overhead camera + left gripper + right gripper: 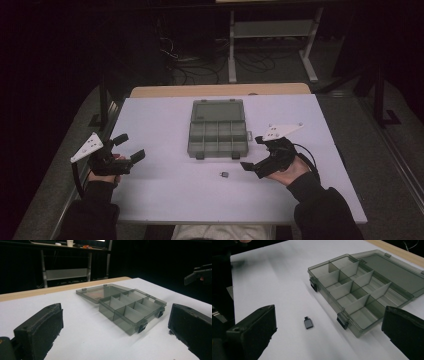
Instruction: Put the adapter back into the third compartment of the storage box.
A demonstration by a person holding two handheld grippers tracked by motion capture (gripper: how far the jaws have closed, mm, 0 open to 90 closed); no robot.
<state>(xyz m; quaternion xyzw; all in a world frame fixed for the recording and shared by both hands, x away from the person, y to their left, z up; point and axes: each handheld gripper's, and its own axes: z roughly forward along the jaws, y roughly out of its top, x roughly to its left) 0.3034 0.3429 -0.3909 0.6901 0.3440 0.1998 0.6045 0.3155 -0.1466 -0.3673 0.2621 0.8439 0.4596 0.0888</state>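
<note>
A smoky grey compartment box point(218, 136) lies open in the middle of the white table point(165, 195), its lid point(218, 110) flat on the far side; its compartments point(352, 292) look empty. A small dark adapter-like part point(223, 174) lies on the table just in front of the box, also in the right gripper view point(308, 323). My right gripper point(254, 152) is open, right of that part and close to the box's front right corner. My left gripper point(129, 147) is open at the table's left edge, well away from the box point(132, 310).
A wooden strip point(220, 90) runs along the table's far edge. Beyond it stand a white metal frame point(272, 30) and loose cables point(195, 65) on the dark floor. Black stand legs point(102, 107) rise by the table's left side.
</note>
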